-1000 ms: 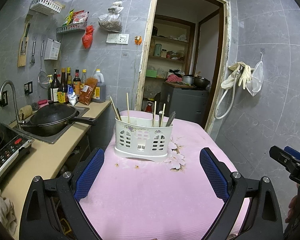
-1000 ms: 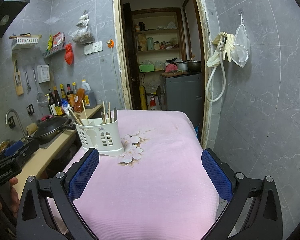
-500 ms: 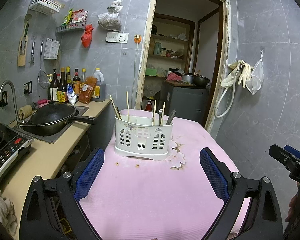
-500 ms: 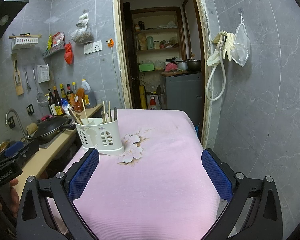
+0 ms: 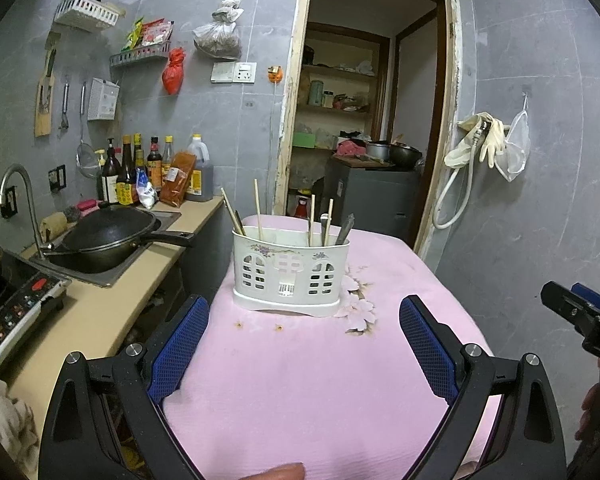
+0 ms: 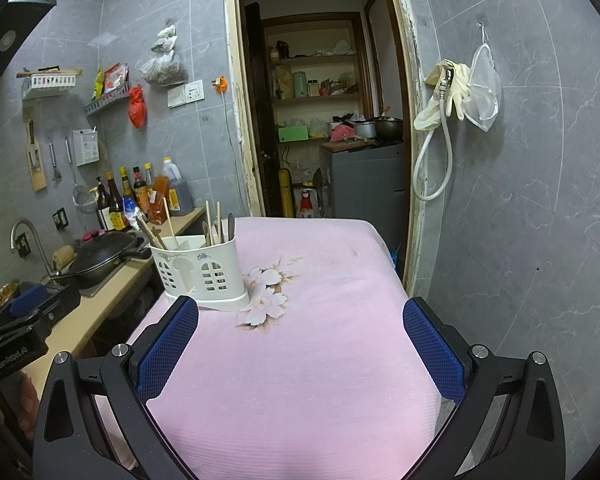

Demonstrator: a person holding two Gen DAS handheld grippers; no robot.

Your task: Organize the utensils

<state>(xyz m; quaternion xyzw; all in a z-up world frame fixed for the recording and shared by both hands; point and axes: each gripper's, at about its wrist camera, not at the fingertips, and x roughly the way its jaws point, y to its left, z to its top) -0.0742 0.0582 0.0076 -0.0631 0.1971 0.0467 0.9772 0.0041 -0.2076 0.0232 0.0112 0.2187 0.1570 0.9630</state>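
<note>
Chopsticks (image 5: 257, 208) and a few metal handles (image 5: 345, 229) stand upright in the caddy (image 5: 290, 276), which sits on the pink cloth (image 5: 312, 376) toward the table's far left, next to the counter (image 5: 112, 312). They look sorted by kind, wooden sticks mostly in the left cell and metal pieces with two more sticks in the right, so the tidying seems largely done or paused. The left gripper (image 5: 304, 342) hangs above the near cloth with its blue pads wide apart and nothing between them, aimed straight at the caddy, likely lined up for a reach into it. The right gripper (image 6: 300, 344) is likewise spread and empty, pointing over bare cloth to the caddy's right, probably just waiting clear. Each tool shows at the edge of the other's view, well apart. What the metal handles belong to, spoons or forks or knives, is hidden inside the caddy walls. The partition shows only in the right view, and whether a middle cell holds anything cannot be told. No loose utensil is visible on the cloth, though the near table edge is cut off by the gripper frames.
</note>
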